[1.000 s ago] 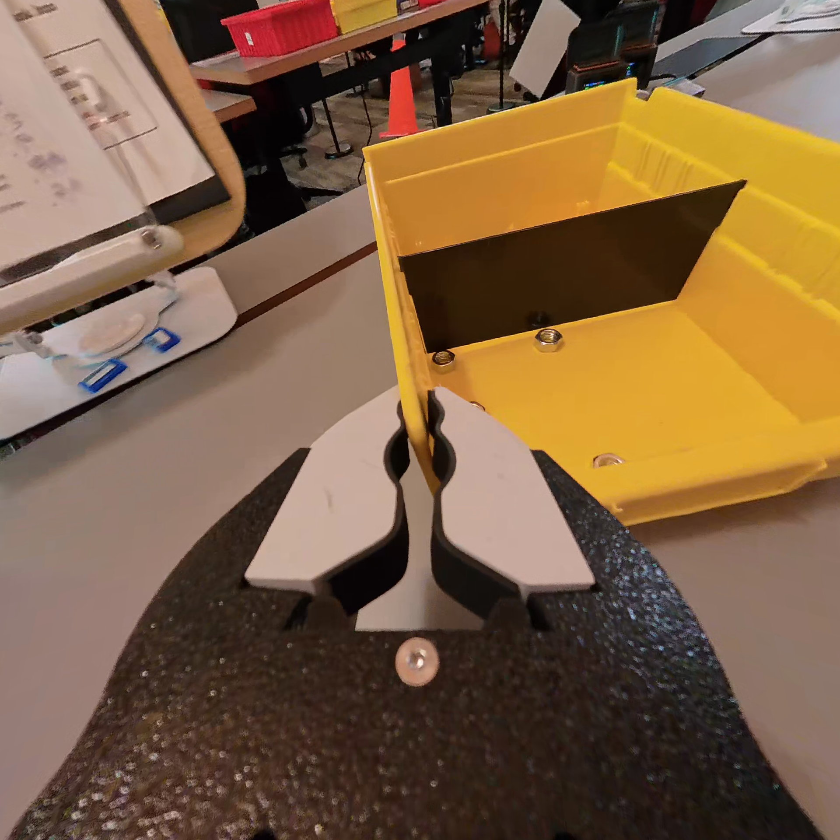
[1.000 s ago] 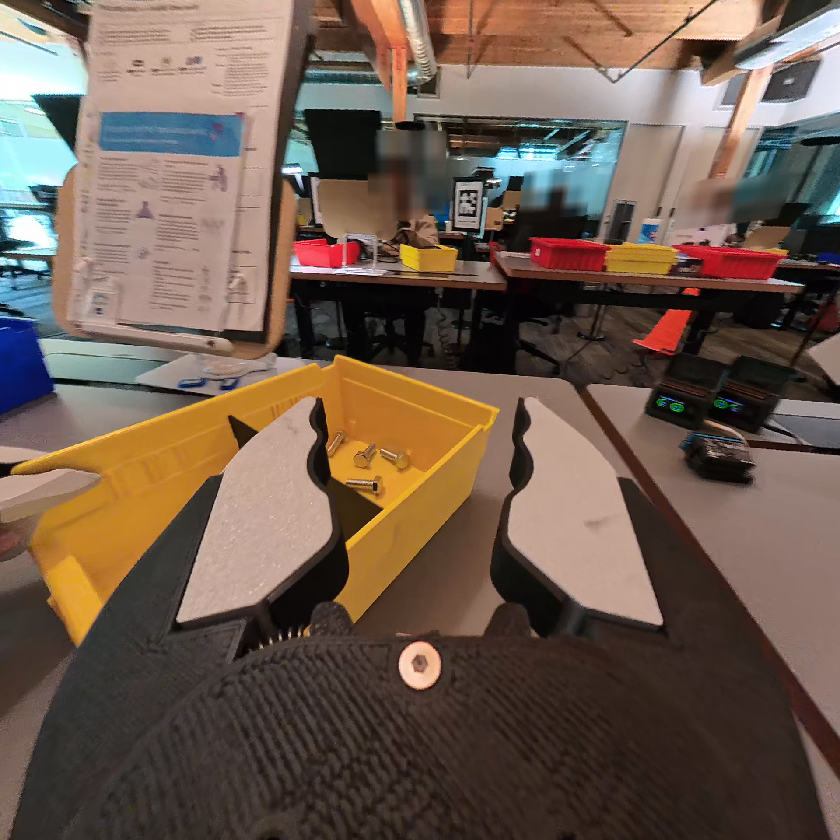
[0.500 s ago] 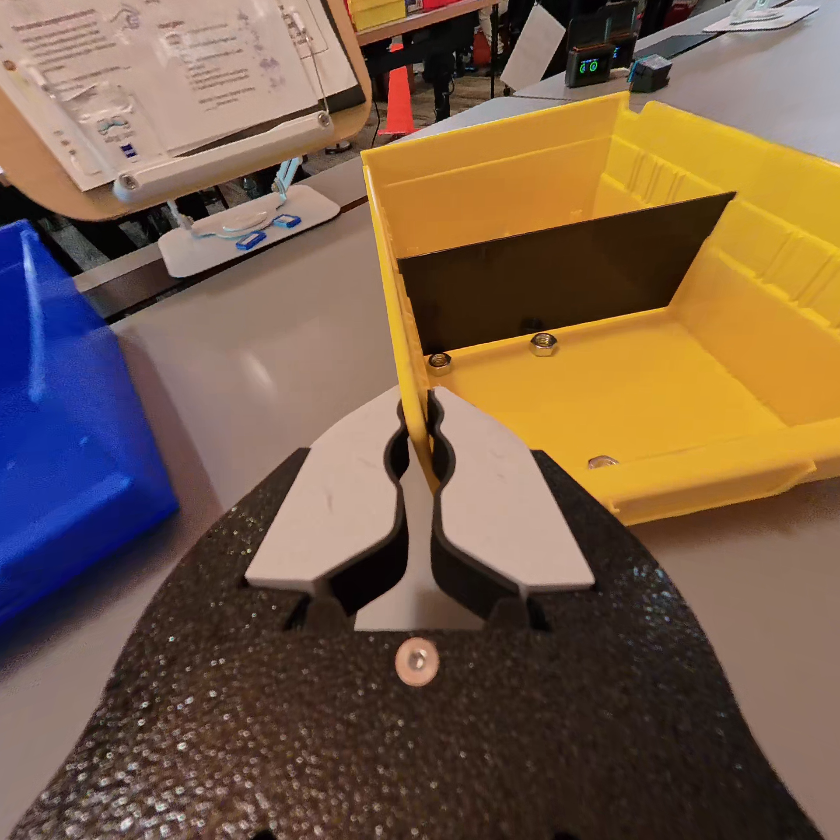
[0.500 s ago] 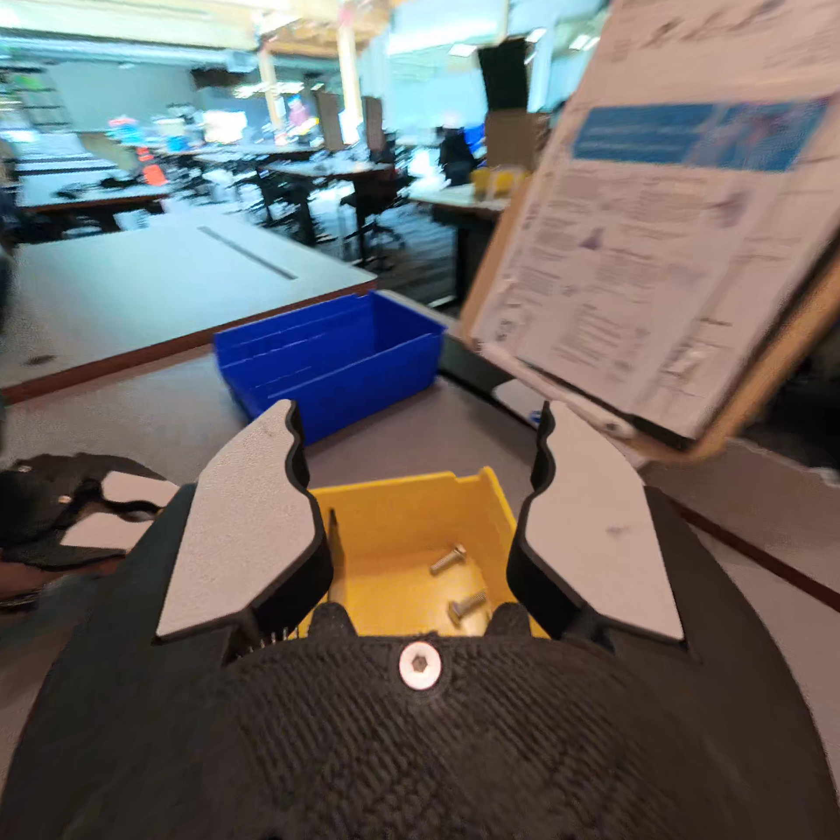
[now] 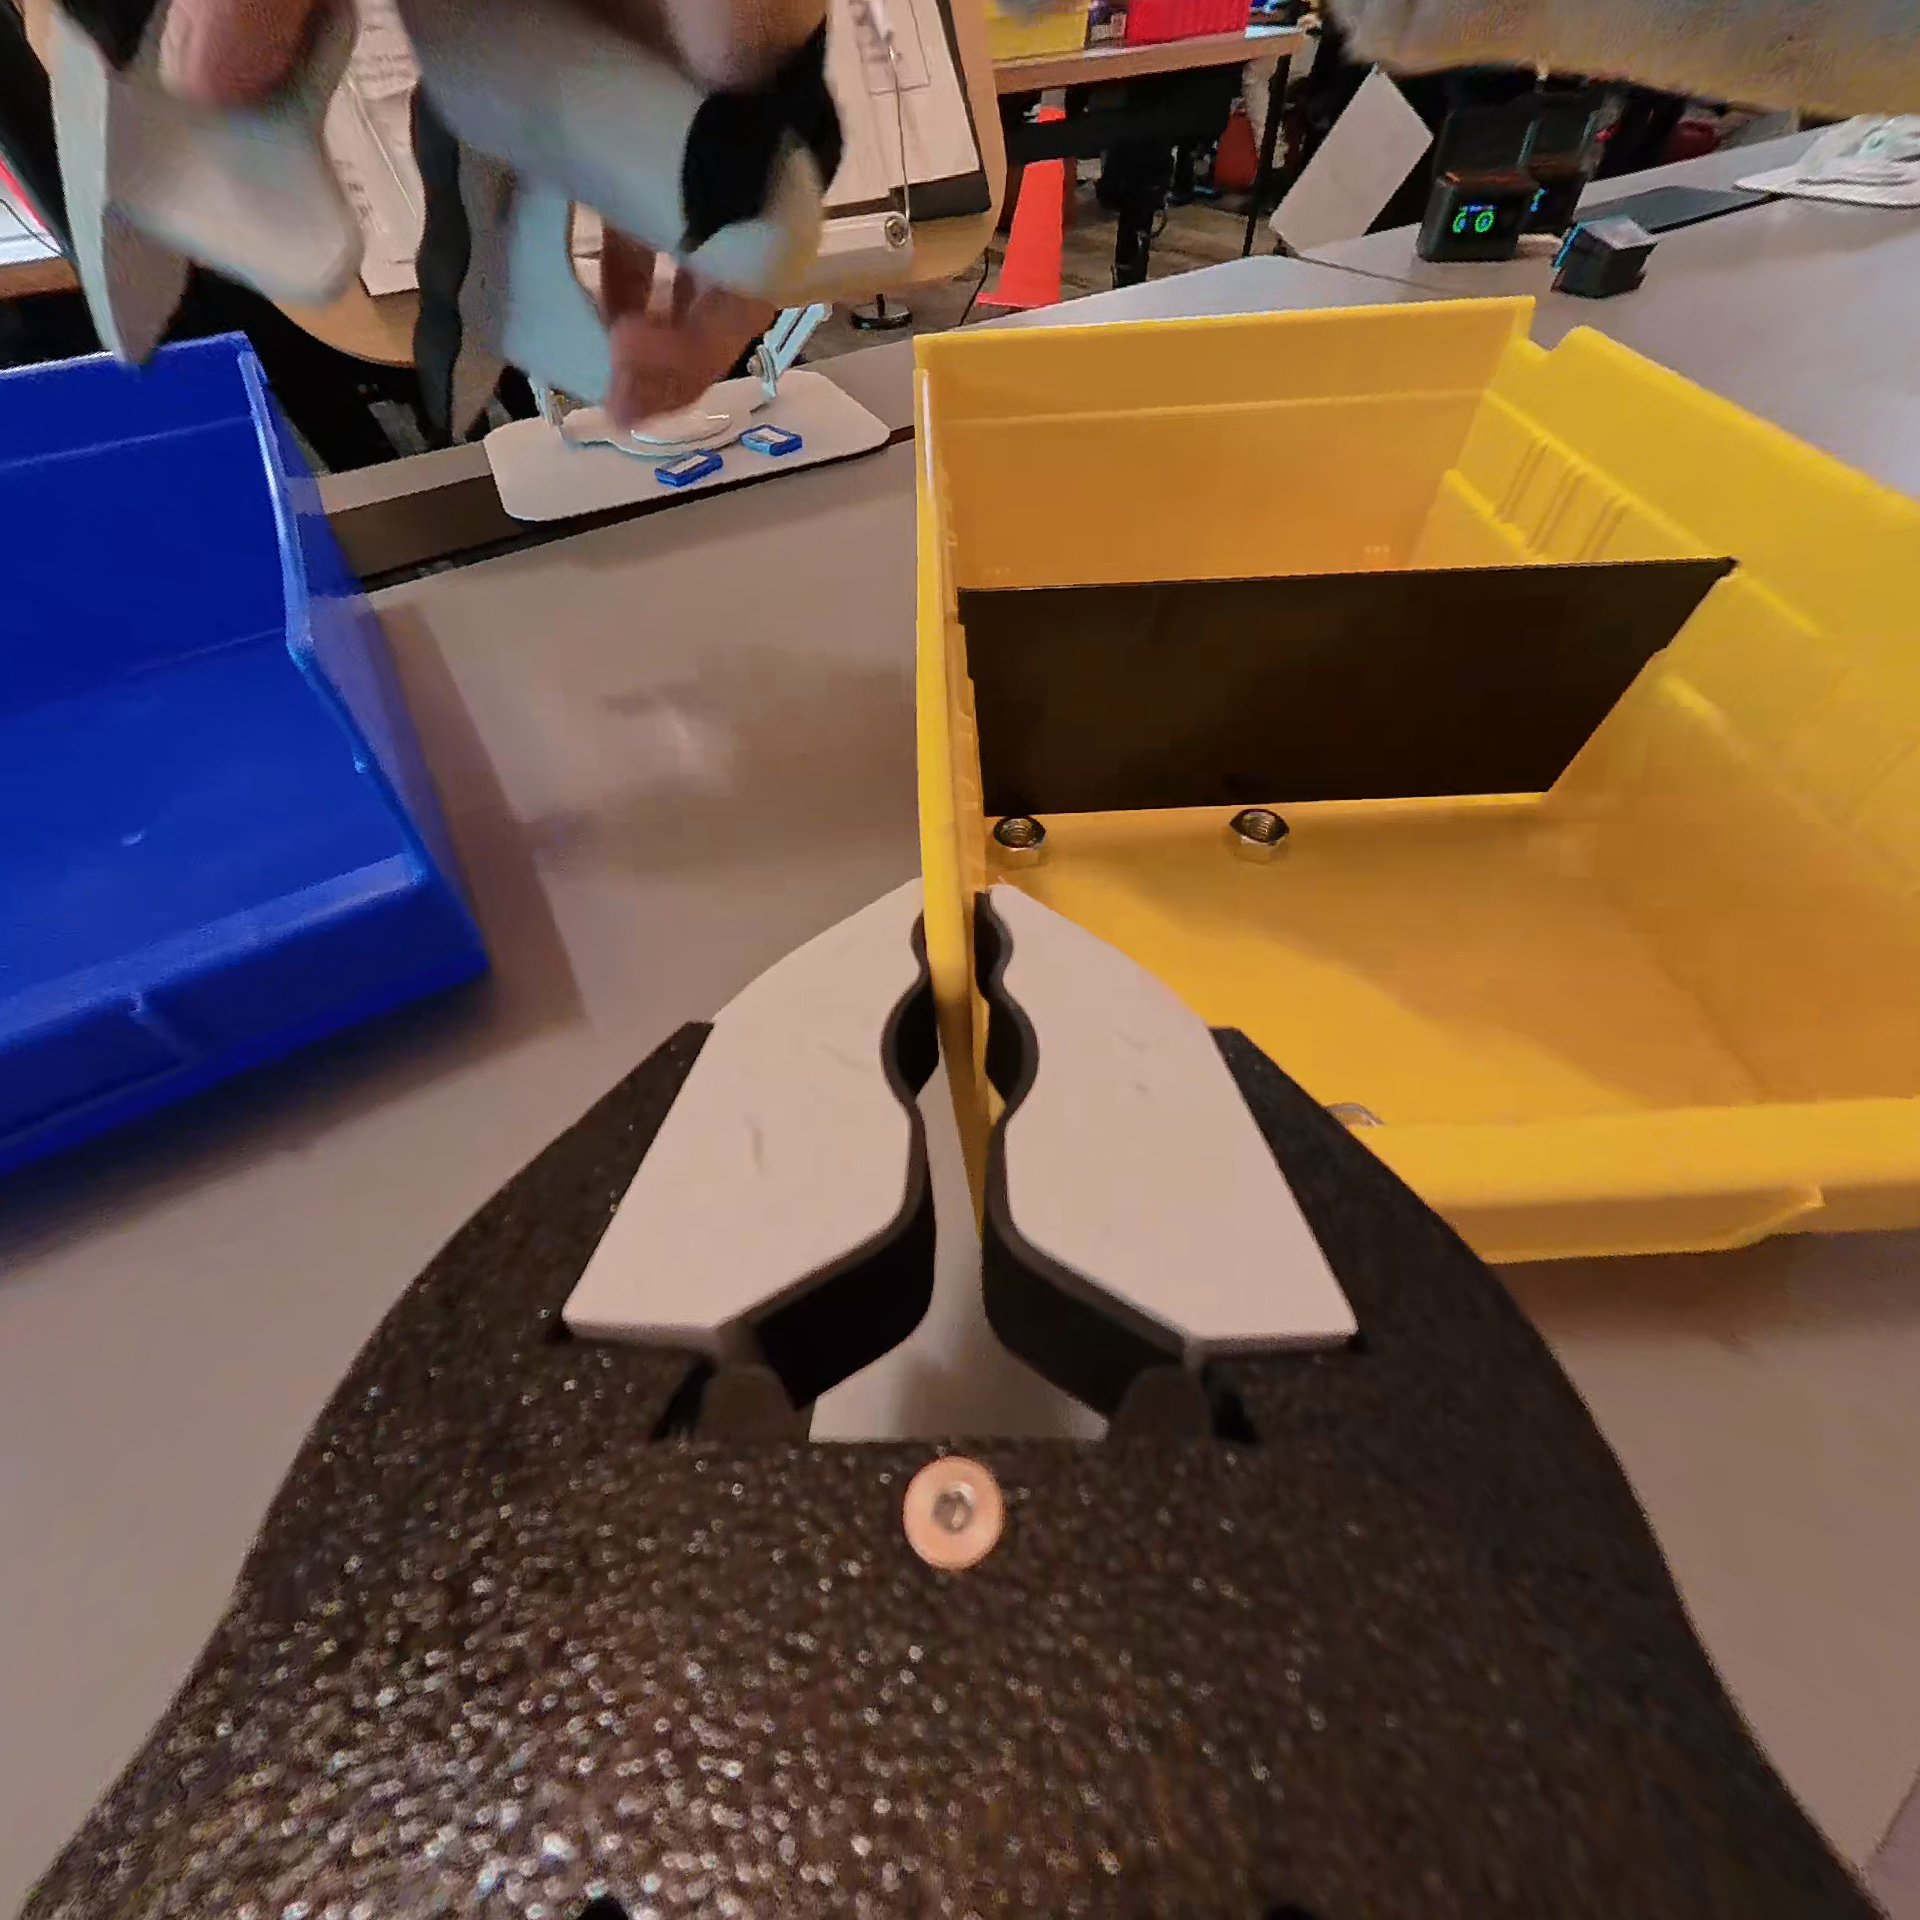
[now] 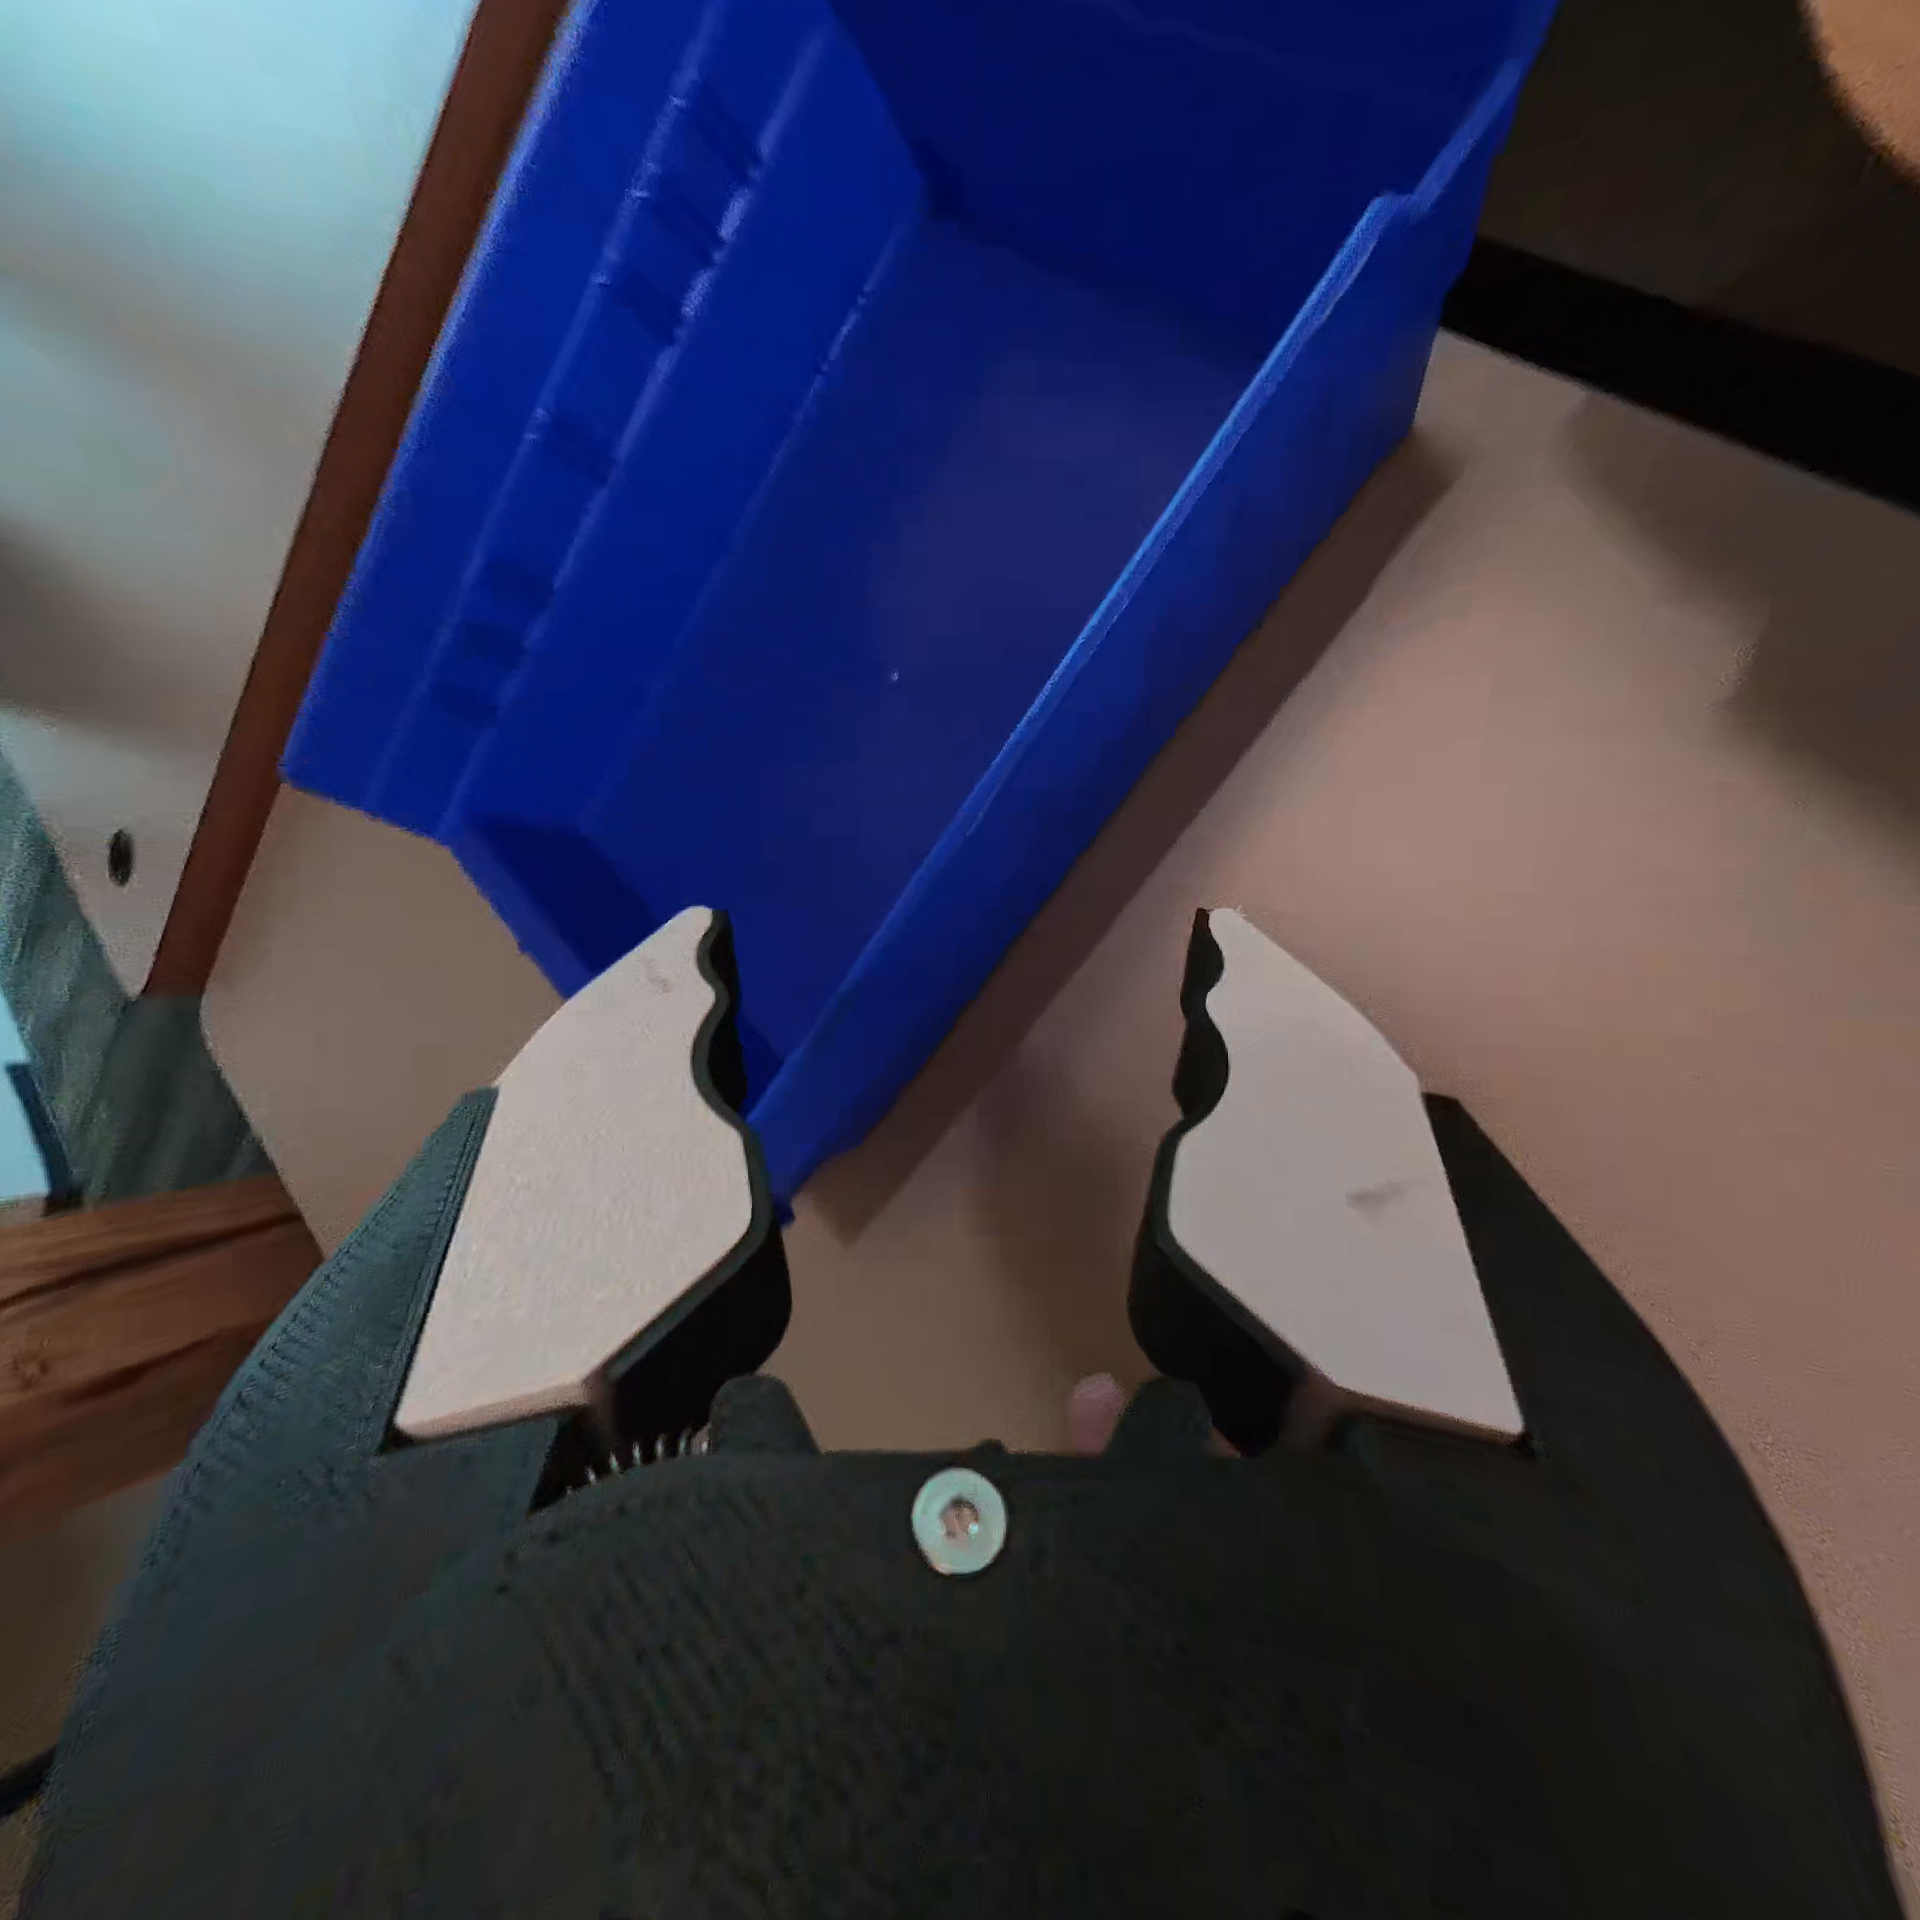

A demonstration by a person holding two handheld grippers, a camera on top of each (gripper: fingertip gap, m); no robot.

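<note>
The yellow bin's [image 5: 1351, 1039] side wall stays pinched by the left gripper [image 5: 954, 925]. The right gripper [image 6: 961, 925], spread wide, has been swung from it over the blue bin [image 6: 883, 520], upper centre.

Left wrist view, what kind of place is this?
Probably a workshop or lab: a divided yellow parts bin holding hex nuts, a blue bin beside it, more work tables and an orange traffic cone behind.
</note>
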